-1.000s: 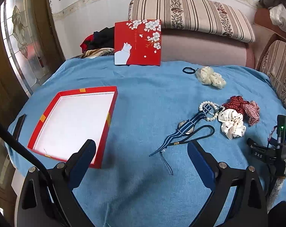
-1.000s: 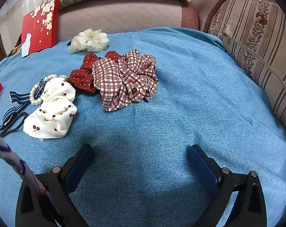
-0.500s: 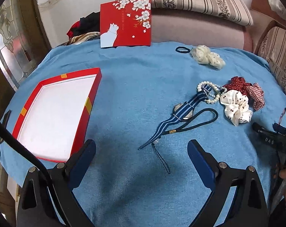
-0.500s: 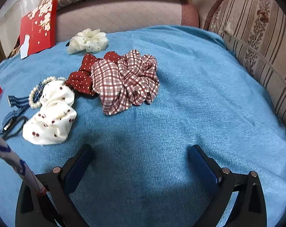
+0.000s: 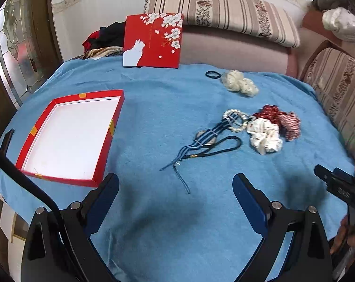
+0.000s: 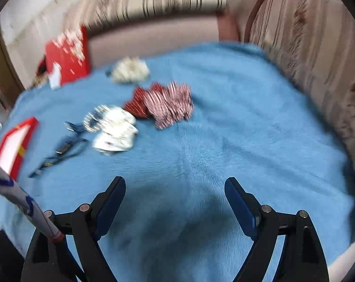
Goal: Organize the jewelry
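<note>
Left gripper: fingers spread wide, holding nothing, above bare blue cloth. Its view has pulled back since half a second ago, so more of the table and sofa shows.
Right gripper: fingers also wide apart and empty. Its view was sharp a moment ago and is now smeared by motion; the table looks farther off than before, and the red tray has come into sight at the left edge.
Red tray: open, white inside, lying flat on the left side of the cloth, well apart from the jewelry. Unmoved.
Striped blue band: mid-table, crossing a pearl bracelet, with a dark cord loop just beside it. All lie as they did earlier.
Scrunchies: a white spotted scrunchie touches a dark red scrunchie and a plaid scrunchie; a cream scrunchie sits farther back beside a black hair tie.
Red lid: cat and blossom print, propped upright against the sofa.
</note>
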### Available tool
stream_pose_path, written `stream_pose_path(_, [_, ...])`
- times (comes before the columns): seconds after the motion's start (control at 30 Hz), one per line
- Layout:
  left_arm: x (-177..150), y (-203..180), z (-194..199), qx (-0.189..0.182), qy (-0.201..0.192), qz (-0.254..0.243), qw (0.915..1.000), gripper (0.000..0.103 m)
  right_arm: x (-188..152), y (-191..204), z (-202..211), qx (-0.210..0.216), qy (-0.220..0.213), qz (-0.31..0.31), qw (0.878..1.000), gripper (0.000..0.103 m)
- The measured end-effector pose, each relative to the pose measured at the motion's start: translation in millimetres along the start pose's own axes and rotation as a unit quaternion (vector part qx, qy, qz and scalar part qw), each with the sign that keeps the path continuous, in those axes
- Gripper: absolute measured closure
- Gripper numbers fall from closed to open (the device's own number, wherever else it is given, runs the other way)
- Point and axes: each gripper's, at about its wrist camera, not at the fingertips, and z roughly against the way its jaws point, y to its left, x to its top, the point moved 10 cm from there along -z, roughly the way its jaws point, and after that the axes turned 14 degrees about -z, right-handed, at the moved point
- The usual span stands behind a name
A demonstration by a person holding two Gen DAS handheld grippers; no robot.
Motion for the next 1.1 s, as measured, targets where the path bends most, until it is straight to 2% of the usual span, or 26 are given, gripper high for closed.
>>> stream_pose_path(0.13, [-1,-11,18,-0.013,-0.012,-0.007,0.9998,0.006,-13,8,38,0.017,-0.012,-0.012,1.0,0.013])
stream_pose_path(0.4, [-4,-28,46,-0.008,-0.035,-0.038,0.9986,0.006,-18,27,67,-0.021,-0.049,0.032,0.998,0.013])
stream_pose_path(0.73, [-9,-40,51,-0.011,-0.029,-0.053,0.9981,0.006,-22,35,80,-0.034,-0.07,0.04,0.996,0.013])
stream_pose_path(1.1, [-13,-47,37,-0.011,-0.013,-0.062,0.998,0.006,-26,35,72,-0.035,-0.058,0.035,0.997,0.013])
